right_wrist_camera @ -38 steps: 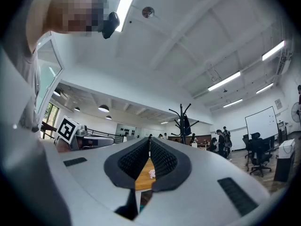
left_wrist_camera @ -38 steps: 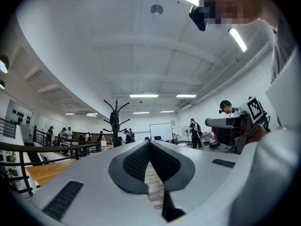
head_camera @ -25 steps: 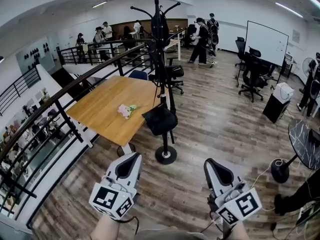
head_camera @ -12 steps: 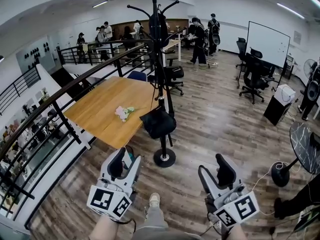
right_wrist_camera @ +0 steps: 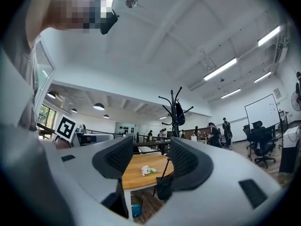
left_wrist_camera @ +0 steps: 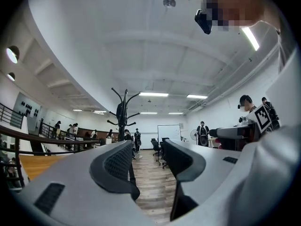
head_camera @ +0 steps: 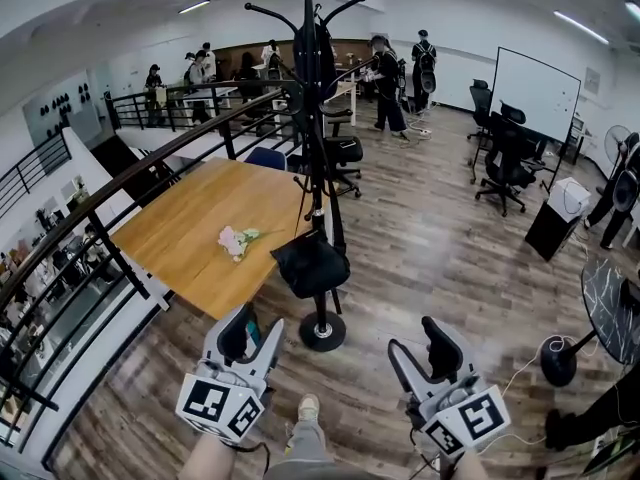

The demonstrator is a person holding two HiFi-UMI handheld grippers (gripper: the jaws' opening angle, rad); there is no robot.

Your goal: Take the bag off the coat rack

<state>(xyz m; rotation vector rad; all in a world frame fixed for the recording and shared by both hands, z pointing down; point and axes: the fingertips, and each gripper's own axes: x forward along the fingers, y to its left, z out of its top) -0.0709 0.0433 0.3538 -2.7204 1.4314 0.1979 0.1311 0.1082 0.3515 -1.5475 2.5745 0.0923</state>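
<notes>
The bag [head_camera: 312,263], black with a long strap, hangs on the coat rack [head_camera: 318,158]; its body sits low against the pole, above the round base [head_camera: 322,332]; a second dark item [head_camera: 317,50] hangs near the top hooks; the rack stands on the wood-plank floor [head_camera: 430,258], just beside the right near corner of the wooden table [head_camera: 180,238]; a small pink and green bunch of flowers [head_camera: 232,240] lies on the table, left of the bag; a dark railing [head_camera: 130,183] runs along the left side of the table, from near left to far; the left gripper [head_camera: 251,330] is held near and slightly left of the rack base, apart from the bag; its jaws have just been opening and now stand wide apart with nothing between them; the right gripper [head_camera: 418,344] is held near and right of the base, also clear of the bag; its jaws have likewise just been opening and stand wide apart, empty; a shoe [head_camera: 308,406] of the person shows between the two grippers at the near edge; farther right stand black office chairs [head_camera: 505,153] and a whiteboard [head_camera: 535,83]; several people [head_camera: 385,93] stand at the far end of the room.
</notes>
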